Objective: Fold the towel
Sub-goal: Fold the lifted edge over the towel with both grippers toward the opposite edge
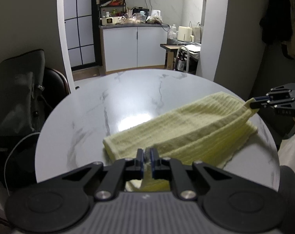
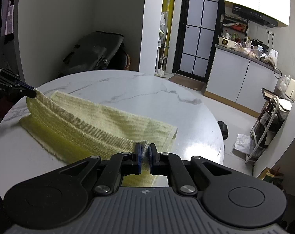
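A pale yellow ribbed towel [image 1: 188, 128] lies on the round white marble table [image 1: 112, 101], its near edge lifted. My left gripper [image 1: 147, 152] is shut on one lifted corner of the towel. My right gripper [image 2: 145, 150] is shut on the other lifted corner; it also shows in the left wrist view [image 1: 253, 103] at the right. The towel [image 2: 100, 122] sags between the two grippers, with its lower layer flat on the table [image 2: 167, 101]. The left gripper shows at the left edge of the right wrist view [image 2: 31, 93].
A dark chair with a bag [image 1: 20, 89] stands behind the table's left side. Kitchen cabinets [image 1: 135, 46] and a cluttered counter lie beyond. A small cart [image 2: 268, 128] and a bag on the floor sit to the right of the table.
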Demonstrator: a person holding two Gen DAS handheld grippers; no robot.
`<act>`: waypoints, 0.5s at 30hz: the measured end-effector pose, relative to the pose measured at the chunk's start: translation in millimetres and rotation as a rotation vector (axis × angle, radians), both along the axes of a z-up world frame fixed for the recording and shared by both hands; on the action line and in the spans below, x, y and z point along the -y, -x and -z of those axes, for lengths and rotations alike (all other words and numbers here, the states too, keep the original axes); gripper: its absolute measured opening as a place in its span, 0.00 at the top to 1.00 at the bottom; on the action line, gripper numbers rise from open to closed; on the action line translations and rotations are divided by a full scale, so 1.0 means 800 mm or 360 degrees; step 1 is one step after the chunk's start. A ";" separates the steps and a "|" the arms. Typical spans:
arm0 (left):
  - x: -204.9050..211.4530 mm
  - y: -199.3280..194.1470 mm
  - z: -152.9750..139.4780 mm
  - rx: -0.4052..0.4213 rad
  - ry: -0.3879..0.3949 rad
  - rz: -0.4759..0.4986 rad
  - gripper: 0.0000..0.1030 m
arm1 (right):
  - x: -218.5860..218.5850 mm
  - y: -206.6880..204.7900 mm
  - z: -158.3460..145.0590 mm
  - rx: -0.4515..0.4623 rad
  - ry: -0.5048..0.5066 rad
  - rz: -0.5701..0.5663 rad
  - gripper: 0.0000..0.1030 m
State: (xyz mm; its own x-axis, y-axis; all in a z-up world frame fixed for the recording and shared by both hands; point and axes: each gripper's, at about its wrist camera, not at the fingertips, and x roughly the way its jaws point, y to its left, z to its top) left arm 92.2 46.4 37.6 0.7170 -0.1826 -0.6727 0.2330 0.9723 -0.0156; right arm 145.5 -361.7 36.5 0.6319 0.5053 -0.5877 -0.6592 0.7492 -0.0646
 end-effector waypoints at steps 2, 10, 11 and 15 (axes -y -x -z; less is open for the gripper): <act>-0.002 0.002 0.004 -0.0005 -0.0002 0.0003 0.93 | 0.002 0.005 0.006 -0.0014 -0.0004 -0.0010 0.91; -0.014 0.012 -0.003 0.0104 0.0023 -0.0005 0.93 | -0.004 0.023 0.019 0.0011 0.0006 -0.0052 0.91; -0.016 0.014 -0.007 0.0134 0.0035 -0.0008 0.93 | -0.004 0.025 0.019 0.0019 -0.0003 -0.0053 0.91; -0.023 0.019 -0.019 0.0220 0.0063 -0.0006 0.93 | 0.002 0.030 0.015 0.0060 -0.0077 -0.0050 0.91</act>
